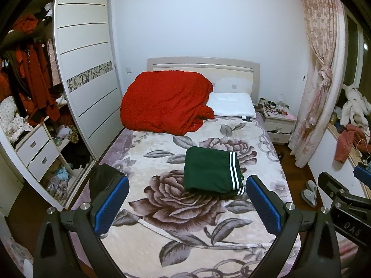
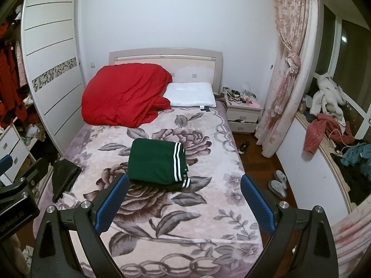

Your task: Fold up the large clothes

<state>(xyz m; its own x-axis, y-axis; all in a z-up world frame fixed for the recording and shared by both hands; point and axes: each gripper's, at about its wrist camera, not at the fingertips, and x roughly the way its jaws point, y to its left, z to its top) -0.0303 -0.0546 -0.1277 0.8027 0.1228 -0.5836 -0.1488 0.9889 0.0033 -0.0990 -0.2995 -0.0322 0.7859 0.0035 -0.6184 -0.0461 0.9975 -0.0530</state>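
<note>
We hold the left gripper [image 1: 187, 199] and right gripper [image 2: 184, 198] spread wide, empty — the folded green garment [image 2: 157, 161] lies beyond on the floral bedspread [image 2: 199, 210].

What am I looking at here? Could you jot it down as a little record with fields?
place: bedroom, seen from above the bed
green garment: folded, white stripes, lying mid-bed
red quilt: heaped by the headboard
pillow: beside the quilt
black item: at the bed's left edge
left tool: open, holding nothing
right tool: open, holding nothing
</note>
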